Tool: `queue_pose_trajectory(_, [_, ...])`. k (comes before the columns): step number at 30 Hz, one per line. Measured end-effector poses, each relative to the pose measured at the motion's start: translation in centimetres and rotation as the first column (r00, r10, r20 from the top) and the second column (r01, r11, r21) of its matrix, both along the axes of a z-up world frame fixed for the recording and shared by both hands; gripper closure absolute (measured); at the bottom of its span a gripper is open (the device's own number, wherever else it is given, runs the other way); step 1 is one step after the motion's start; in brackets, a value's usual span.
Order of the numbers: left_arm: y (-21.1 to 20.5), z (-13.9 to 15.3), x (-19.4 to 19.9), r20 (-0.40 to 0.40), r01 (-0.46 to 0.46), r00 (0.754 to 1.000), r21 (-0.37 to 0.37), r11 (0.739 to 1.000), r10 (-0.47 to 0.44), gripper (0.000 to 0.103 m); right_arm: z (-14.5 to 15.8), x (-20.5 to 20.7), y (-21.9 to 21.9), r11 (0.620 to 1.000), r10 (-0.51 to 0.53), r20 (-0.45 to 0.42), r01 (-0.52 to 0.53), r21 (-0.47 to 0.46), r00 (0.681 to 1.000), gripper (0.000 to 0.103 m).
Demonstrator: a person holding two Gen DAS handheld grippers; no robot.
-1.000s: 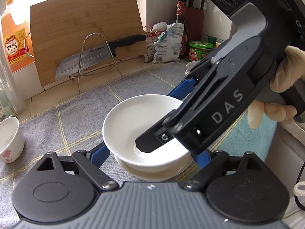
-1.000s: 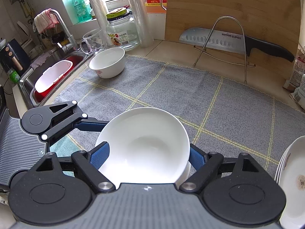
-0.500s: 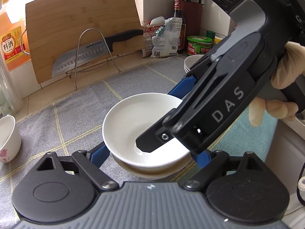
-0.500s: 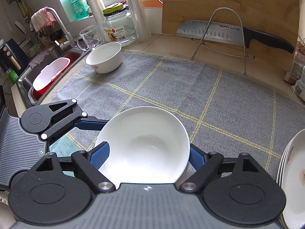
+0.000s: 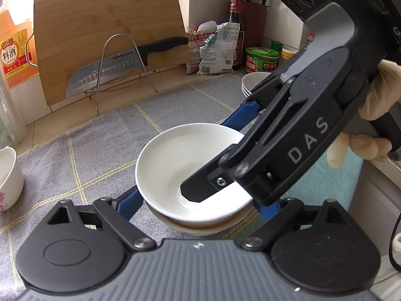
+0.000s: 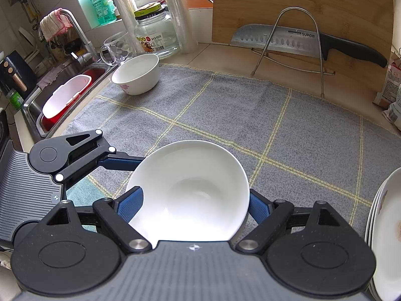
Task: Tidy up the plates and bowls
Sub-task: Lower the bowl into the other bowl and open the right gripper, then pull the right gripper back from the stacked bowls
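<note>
Left wrist view. The bowl (image 5: 175, 155) is seated in a lower bowl (image 5: 200, 229) at 6 o'clock on the mat (image 5: 100, 150); the pair is judged to be a stack in the making. The left gripper (image 5: 198, 204) is found with its jaws just opened. Both bowls lie between its blue pads, but no pressure on them is seen, so its hold is judged released. The right gripper (image 5: 238, 165) is reached in from 3 o'clock by a gloved hand (image 5: 381, 95), with one blue finger past the far rim. The bowls are glazed white, round, shallow and smooth. The mat is grey woven cloth with yellow lines, presumably laid to cushion the crockery. A bamboo board (image 5: 107, 25) and a steel knife (image 5: 112, 67) are propped at 11 o'clock.

Right wrist view. The bowl is spanned across its width at 6 o'clock. The right pads are seen against its sides, about half spread, so a grip is judged, probably to steady the nesting. Stacked plates (image 6: 386, 225) stand at 4 o'clock, apart. A deeper flowered bowl (image 6: 136, 75) is left unsorted at 10 o'clock.
</note>
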State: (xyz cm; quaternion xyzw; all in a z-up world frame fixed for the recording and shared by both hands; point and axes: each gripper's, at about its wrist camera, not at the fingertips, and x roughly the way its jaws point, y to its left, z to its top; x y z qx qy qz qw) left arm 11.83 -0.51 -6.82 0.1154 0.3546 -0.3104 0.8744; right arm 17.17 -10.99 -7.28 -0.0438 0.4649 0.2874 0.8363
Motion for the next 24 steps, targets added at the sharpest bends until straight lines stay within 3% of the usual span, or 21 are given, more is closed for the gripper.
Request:
queue_pose_trajectory(5, [0.2, 0.1, -0.3, 0.019, 0.009, 1.0, 0.005, 1.0, -0.009, 0.006, -0.1, -0.2, 0.0, 1.0, 0.002, 0.008, -0.002, -0.008, 1.0, 0.001])
queue_pose_trajectory(24, [2.0, 0.4, -1.4, -0.004, 0.021, 1.0, 0.001, 1.0, -0.021, 0.005, -0.7, -3.0, -3.1, 0.992, -0.122, 0.057, 0.122, 0.015, 0.991, 0.0])
